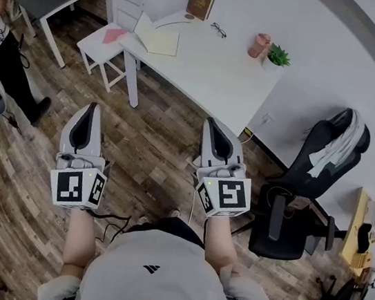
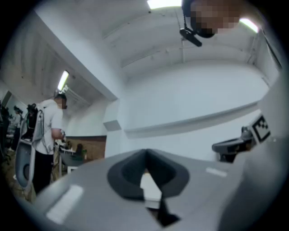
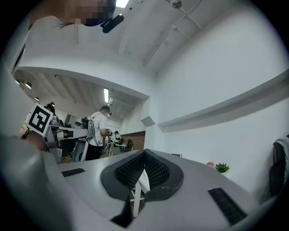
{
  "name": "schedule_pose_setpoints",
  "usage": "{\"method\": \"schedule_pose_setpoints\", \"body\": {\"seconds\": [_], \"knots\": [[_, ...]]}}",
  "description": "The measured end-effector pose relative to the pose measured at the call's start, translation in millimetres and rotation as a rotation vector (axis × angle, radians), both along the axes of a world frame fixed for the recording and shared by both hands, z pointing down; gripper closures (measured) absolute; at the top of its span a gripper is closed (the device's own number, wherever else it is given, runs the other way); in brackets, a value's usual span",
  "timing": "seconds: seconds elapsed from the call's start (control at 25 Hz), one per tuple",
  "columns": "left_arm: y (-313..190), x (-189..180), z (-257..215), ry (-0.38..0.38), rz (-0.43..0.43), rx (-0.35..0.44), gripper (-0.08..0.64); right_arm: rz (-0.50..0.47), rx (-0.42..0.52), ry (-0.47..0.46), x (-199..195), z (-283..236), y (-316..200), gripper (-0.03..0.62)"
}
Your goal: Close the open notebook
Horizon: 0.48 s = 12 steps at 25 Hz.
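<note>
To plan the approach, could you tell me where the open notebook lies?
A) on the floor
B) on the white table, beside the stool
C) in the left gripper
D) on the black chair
B: the open notebook lies flat on the white table, at the end nearest the white stool.

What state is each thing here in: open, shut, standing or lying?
Cream paper notebook: open, lying on the table.
Brown hardcover book: closed, standing upright.
Left gripper: shut, empty.
Right gripper: shut, empty.
</note>
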<state>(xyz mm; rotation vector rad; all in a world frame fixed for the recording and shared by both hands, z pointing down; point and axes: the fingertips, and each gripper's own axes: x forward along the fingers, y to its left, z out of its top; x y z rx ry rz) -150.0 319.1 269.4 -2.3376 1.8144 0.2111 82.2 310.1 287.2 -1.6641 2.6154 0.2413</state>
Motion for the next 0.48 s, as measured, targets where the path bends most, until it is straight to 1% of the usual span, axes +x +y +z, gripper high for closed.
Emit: {"method": "schedule_pose_setpoints", "body": {"seconds": [0.48], "knots": [[2.9, 2.4, 1.7, 0.008, 0.005, -0.018, 0.551, -0.009, -0.001, 0.011, -3.5, -6.1, -0.2, 0.595]]}}
